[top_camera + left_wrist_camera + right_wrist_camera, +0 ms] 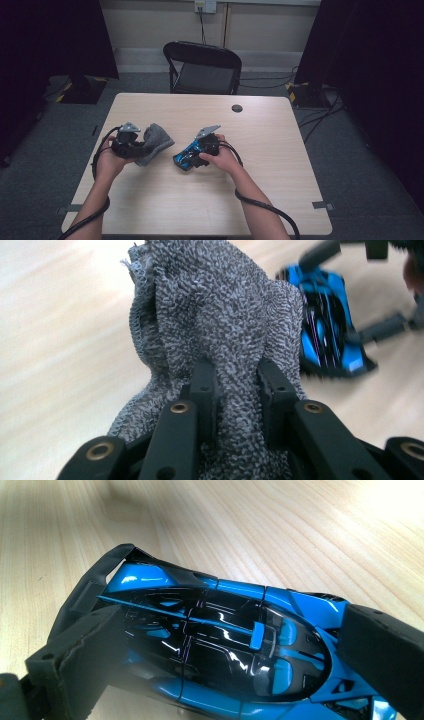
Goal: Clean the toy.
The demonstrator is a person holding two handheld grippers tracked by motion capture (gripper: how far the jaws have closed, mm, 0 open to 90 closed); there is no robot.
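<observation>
A grey terry cloth [155,142] hangs bunched from my left gripper [137,145], just above the table's left half. In the left gripper view the two black jaws pinch the cloth [220,320] between them, left gripper [235,385] shut on it. A blue and black toy car [187,157] sits at the table's middle in my right gripper [192,155]. In the right gripper view the toy car [225,650] lies crosswise between the pads, which press on its two sides, right gripper [240,655]. The toy car [330,325] also lies behind the cloth in the left gripper view.
The light wooden table [260,200] has a dark round cable port [237,108] near its far edge. A black folding chair [202,67] stands behind the table. Black curtains hang at both sides, and cables run over the grey floor at the right.
</observation>
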